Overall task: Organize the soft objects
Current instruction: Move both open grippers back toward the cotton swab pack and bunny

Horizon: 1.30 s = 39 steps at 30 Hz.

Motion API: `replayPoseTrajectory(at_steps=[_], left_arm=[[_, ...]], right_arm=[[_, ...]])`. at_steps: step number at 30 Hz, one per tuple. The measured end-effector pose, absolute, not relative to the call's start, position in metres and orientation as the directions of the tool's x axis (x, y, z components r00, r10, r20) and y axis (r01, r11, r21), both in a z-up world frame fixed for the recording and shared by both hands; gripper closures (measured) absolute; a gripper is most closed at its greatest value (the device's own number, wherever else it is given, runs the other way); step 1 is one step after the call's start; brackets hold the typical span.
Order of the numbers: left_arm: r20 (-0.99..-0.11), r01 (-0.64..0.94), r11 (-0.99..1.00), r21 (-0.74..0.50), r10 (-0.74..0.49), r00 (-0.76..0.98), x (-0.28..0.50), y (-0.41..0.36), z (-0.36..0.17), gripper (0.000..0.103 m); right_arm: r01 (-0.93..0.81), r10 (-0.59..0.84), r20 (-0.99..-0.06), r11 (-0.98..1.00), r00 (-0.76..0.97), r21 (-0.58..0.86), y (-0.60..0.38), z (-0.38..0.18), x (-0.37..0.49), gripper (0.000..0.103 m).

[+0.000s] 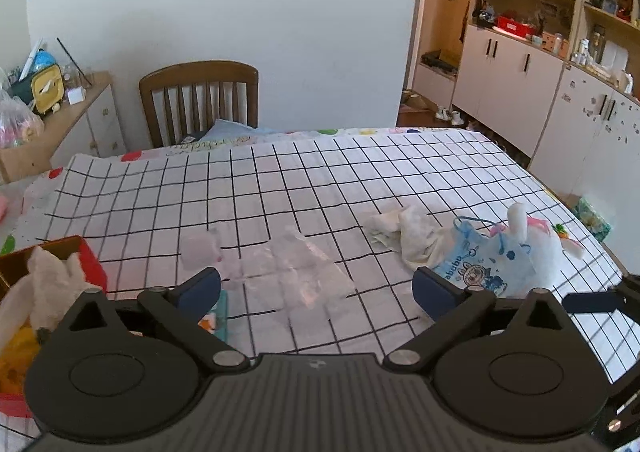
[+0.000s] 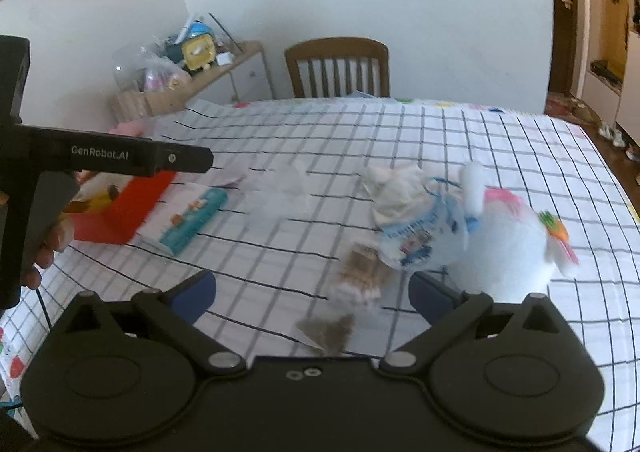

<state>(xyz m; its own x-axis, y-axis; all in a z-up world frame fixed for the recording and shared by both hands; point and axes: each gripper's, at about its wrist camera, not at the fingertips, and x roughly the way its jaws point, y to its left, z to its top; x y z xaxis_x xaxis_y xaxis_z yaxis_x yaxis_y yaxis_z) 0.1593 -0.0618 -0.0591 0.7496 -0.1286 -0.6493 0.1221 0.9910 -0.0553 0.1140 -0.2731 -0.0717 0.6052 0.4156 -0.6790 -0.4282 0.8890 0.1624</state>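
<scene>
Tongs both spread wide, nothing gripped: our left tongs (image 1: 316, 286) angle down over a clear plastic bag (image 1: 296, 272) on the checked tabletop (image 1: 320, 179); right tongs (image 2: 312, 294) angle down with a blurred brown-and-white bundle (image 2: 360, 278) between the jaws, untouched. White plush toy (image 2: 508, 248), blue printed bag (image 2: 424, 236) and cream cloth (image 2: 396, 187) lie clustered right of centre. Red box (image 1: 90, 264) with a beige plush (image 1: 52, 276) sits at left edge. Hand (image 2: 48, 248) holds the left tool's grip.

Checked cloth (image 1: 360, 171) matt; plush toy (image 2: 508, 248) fuzzy; chair (image 1: 200, 99) glossy wood; grippers' black plastic matt.
</scene>
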Motion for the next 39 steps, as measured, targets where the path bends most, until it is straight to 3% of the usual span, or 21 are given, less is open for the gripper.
replayPoseTrajectory(at_steps=[14, 39], left_arm=[[-0.677, 0.132, 0.991, -0.01, -0.104, 0.729, 0.207, -0.085, -0.101, 0.0], [-0.771, 0.07, 0.996, 0.051, -0.005, 0.637, 0.254, -0.09, -0.167, 0.005]], right_arm=[[-0.391, 0.369, -0.719, 0.909, 0.589, 0.147, -0.269, -0.106, 0.142, 0.004], [-0.337, 0.326, -0.799, 0.927, 0.505, 0.166, -0.25, -0.146, 0.188, 0.02]])
